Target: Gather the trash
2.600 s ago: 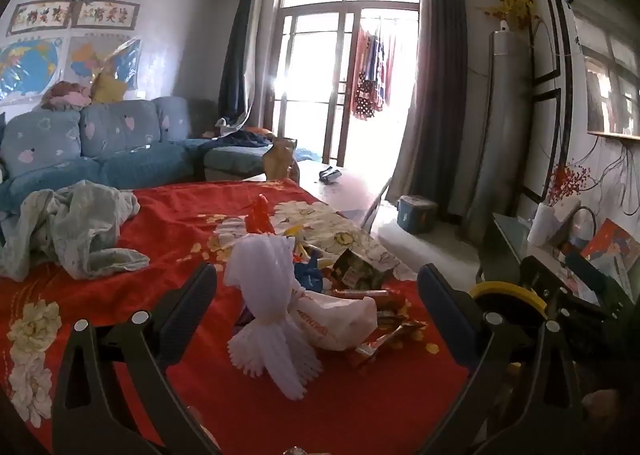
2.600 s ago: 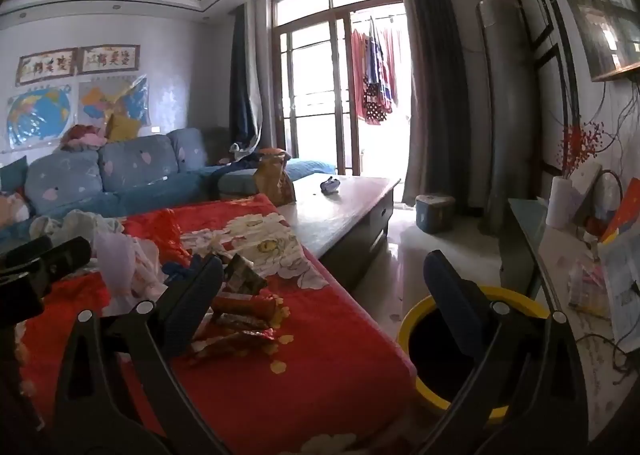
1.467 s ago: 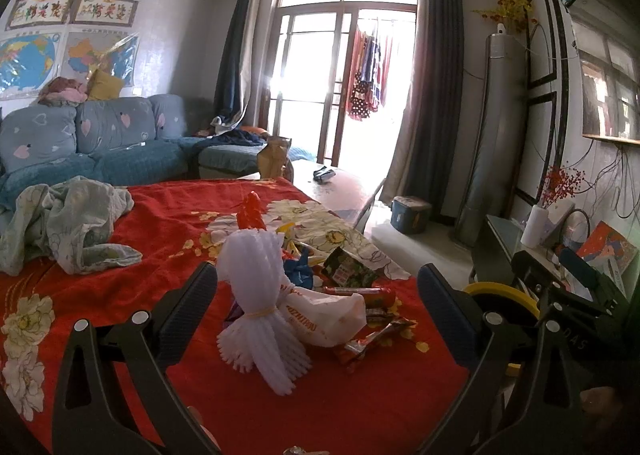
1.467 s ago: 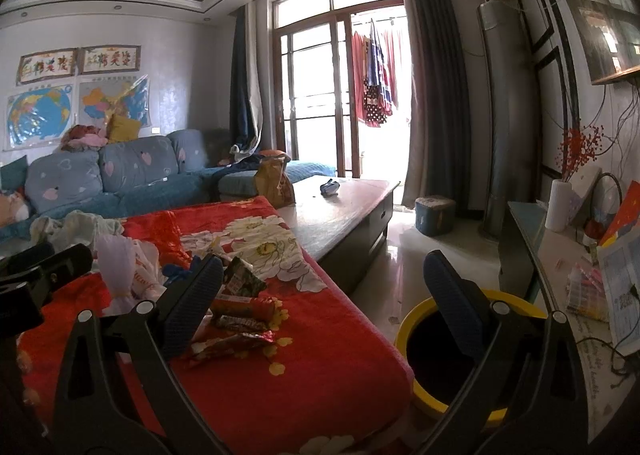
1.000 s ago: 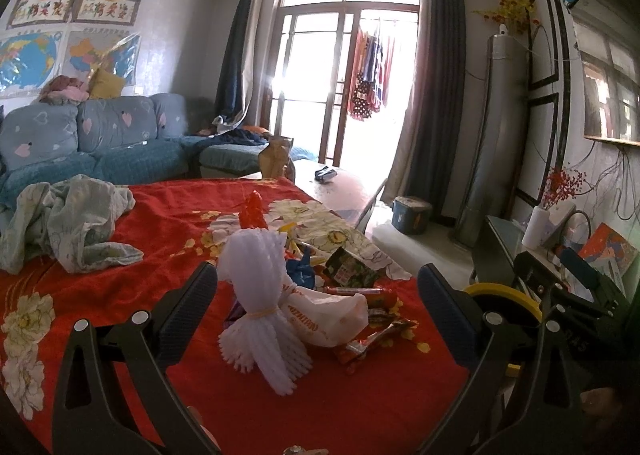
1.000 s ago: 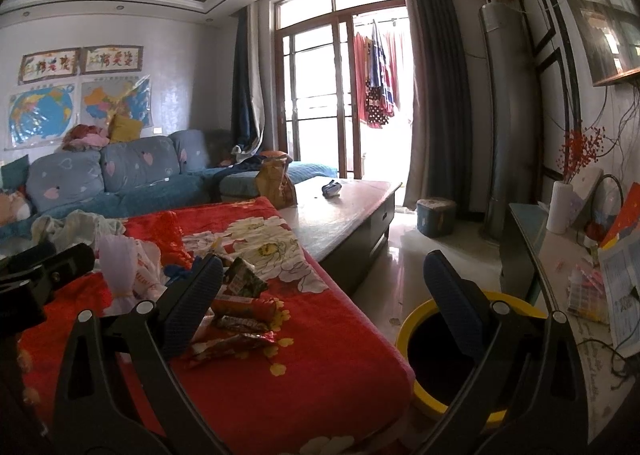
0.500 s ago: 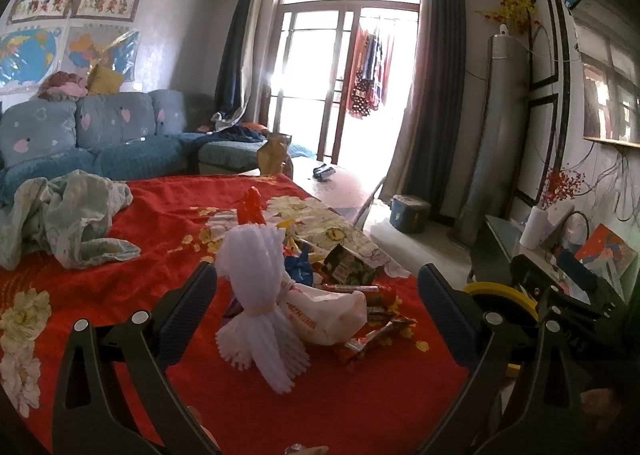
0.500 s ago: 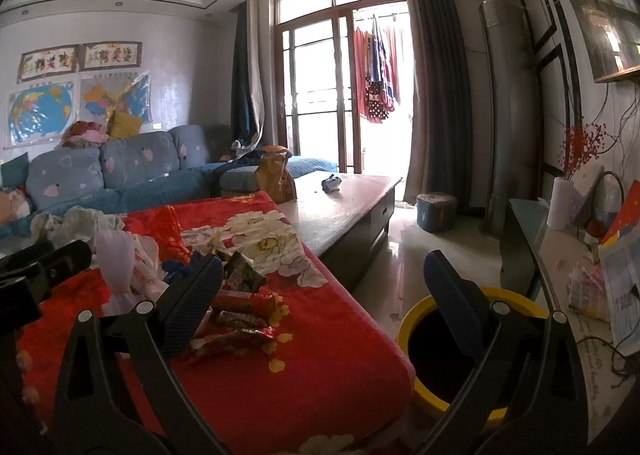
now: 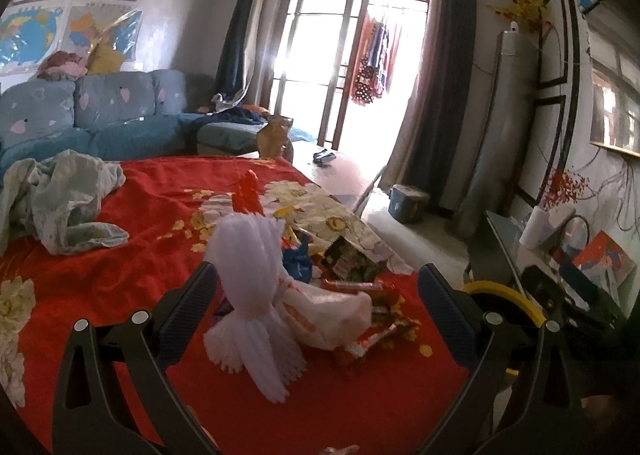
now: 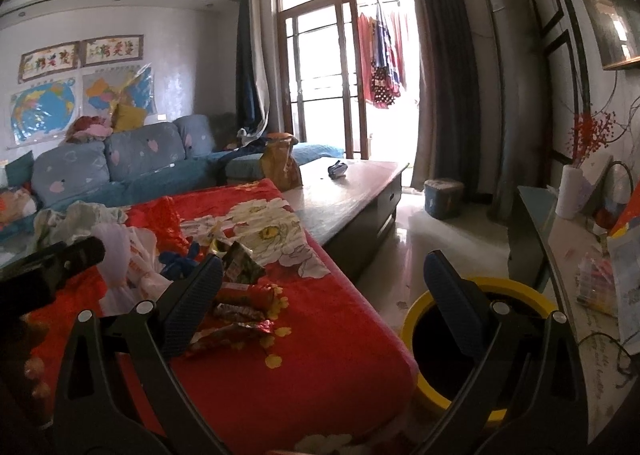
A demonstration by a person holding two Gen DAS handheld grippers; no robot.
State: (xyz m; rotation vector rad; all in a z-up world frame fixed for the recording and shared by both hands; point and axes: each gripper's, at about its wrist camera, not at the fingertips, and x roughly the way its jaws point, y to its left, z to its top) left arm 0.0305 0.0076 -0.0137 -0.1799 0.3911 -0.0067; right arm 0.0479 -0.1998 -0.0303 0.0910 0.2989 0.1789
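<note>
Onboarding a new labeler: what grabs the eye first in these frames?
The bright red floral cloth fills the foreground, with a heap of trash at its near right: white foam netting, a white plastic bag and snack wrappers. On the floor just past the cloth's edge stands a yellow-rimmed bin, behind the open right gripper.

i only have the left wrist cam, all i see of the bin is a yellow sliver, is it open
Observer: Yes. In the right wrist view the yellow bin stands on the floor beside the red blanket, mouth open and dark inside.
Operator: right gripper holding anything
Observer: No, the right gripper is open and empty.
Operator: whats nearest the bin
Observer: The snack wrappers near the blanket's edge.
</note>
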